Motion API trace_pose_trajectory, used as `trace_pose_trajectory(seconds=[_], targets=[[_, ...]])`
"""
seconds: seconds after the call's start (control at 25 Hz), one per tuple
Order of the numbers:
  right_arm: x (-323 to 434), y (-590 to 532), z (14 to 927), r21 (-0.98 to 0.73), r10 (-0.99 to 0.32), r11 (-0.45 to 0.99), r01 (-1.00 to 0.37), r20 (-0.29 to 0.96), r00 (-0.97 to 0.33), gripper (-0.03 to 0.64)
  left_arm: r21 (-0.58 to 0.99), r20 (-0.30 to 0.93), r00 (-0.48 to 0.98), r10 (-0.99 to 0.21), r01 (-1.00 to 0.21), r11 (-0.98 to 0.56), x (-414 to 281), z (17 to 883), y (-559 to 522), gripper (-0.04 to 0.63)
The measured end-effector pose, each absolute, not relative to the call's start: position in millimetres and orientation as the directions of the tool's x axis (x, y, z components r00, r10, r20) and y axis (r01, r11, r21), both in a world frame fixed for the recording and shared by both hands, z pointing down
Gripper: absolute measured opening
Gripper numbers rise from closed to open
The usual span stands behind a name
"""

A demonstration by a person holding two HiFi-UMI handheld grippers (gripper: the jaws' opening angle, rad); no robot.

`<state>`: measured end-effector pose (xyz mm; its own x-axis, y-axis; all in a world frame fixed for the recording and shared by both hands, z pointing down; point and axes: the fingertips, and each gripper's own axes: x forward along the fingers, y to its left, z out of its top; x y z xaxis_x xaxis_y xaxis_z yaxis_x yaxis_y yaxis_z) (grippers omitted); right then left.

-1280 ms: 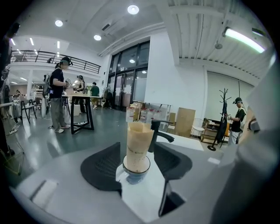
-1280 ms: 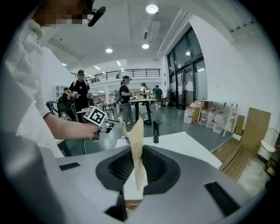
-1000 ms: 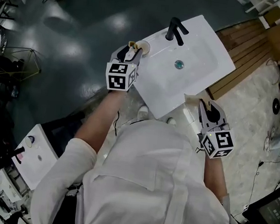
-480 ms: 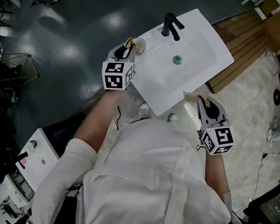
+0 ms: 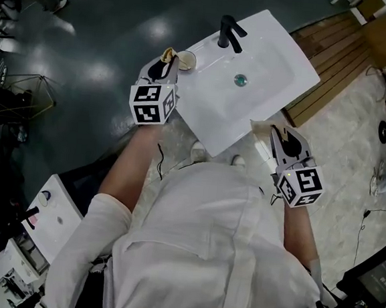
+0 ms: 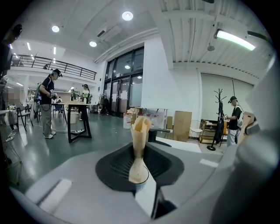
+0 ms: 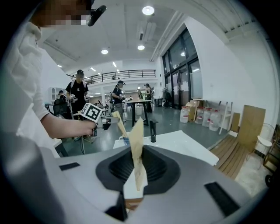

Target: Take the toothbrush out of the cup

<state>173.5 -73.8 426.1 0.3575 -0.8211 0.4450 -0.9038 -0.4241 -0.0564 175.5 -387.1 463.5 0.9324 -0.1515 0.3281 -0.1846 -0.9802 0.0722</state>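
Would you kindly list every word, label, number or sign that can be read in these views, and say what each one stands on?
No words or numbers can be read anywhere.
Left marker cube and right marker cube: black-and-white square patterns only, no letters.
Jugs by the windows: labels too small to read.
Dark screen at the head view's lower right: too blurred to read.

The cup (image 5: 186,60) stands on the sink (image 5: 281,64) corner, left of the faucet (image 5: 229,34).
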Motion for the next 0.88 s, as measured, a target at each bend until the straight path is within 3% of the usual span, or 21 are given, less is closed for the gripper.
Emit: trace_pose_trajectory(seconds=[0.88], targets=[[207, -56, 416, -0.084, -0.903, -0.241, -0.967, 0.385, 0.191, 0.037, 0.048, 0.216, 0.939, -0.269, -0.285, -0.957, 126, 366, -324, 0.067]])
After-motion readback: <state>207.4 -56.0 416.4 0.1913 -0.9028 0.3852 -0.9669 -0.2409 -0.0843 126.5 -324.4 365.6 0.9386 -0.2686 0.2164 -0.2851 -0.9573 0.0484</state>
